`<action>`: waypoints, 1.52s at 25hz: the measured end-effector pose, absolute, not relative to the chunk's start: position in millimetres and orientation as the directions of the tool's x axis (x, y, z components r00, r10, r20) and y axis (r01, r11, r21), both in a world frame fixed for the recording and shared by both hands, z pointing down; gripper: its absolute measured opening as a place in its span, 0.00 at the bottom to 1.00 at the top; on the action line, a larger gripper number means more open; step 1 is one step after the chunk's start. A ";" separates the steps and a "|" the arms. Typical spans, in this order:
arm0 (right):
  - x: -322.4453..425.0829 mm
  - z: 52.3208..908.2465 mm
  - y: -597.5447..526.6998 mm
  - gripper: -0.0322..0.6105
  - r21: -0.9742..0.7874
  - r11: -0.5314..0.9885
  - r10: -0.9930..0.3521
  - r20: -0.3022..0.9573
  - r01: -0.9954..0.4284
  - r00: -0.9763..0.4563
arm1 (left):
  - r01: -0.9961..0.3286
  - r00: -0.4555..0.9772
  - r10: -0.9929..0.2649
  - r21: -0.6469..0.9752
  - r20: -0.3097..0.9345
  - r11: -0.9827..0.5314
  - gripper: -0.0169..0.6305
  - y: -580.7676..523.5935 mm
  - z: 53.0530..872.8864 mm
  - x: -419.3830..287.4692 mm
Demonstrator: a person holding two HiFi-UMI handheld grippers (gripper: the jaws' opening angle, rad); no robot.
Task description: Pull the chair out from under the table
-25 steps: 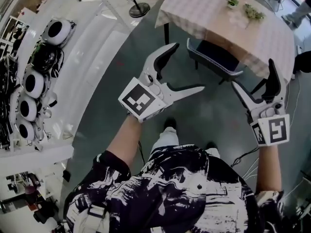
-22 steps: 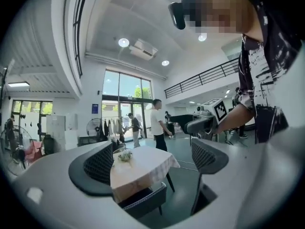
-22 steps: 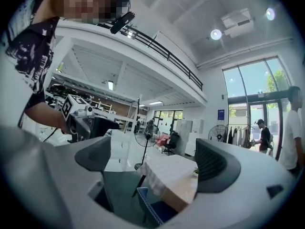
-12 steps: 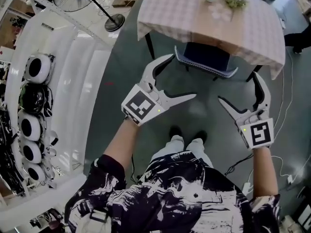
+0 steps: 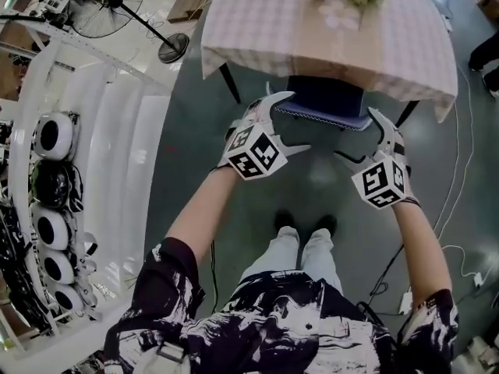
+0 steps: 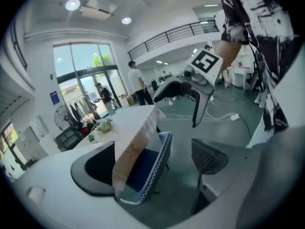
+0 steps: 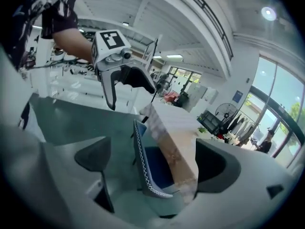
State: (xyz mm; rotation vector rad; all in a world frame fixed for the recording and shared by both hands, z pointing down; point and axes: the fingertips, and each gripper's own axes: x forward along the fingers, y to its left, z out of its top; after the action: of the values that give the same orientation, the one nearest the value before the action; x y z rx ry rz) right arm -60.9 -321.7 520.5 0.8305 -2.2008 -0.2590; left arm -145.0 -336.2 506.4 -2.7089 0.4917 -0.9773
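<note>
- Under the near edge of the tabletop (image 5: 273,22), which is draped in a checked cloth, the chair (image 5: 326,98) is tucked in. Only its backrest and a strip of blue seat are exposed.
- The backrest's top rim is laid out left to right, across the line of the coming pull, so it lies just beyond both tools on the far side.
- The left tool (image 5: 292,121) is held at the rim's left end with its jaws spread wide and nothing clamped. In the left gripper view the backrest edge is framed in the gap.
- The right tool (image 5: 357,136) is held at the rim's right end, likewise spread and empty, and the same edge is framed in its view.
- Neither tool is clearly nearer, and contact with the rim cannot be confirmed from any view.
- The chair is seen as dark blue upholstery in a curved grey shell, with white zigzag stitching traced along the rim.
- A grip on both ends at once is judged necessary, so that the chair can be drawn straight toward the near side without twisting against the cloth.
</note>
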 end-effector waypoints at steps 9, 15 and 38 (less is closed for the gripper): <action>-64.7 673.2 -375.1 0.83 0.419 0.884 -0.463 0.843 -0.205 -0.274 | 0.126 0.410 -0.240 -0.316 0.880 -0.940 0.79 -393.0 665.9 -157.8; -46.1 731.3 -386.5 0.83 0.369 0.920 -0.388 0.907 -0.134 -0.163 | 0.180 0.310 -0.180 -0.244 0.934 -0.953 0.78 -411.2 721.8 -178.0; -50.8 749.6 -376.4 0.34 0.226 0.951 -0.264 0.948 -0.210 -0.176 | 0.223 0.298 -0.176 -0.247 0.938 -0.943 0.27 -408.3 744.1 -175.5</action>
State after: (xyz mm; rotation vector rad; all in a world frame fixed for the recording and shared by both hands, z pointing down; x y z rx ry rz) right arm -50.8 -376.4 749.6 0.3549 -1.7603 -0.0502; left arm -175.5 -408.3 744.1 -2.2412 -0.0424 -1.6844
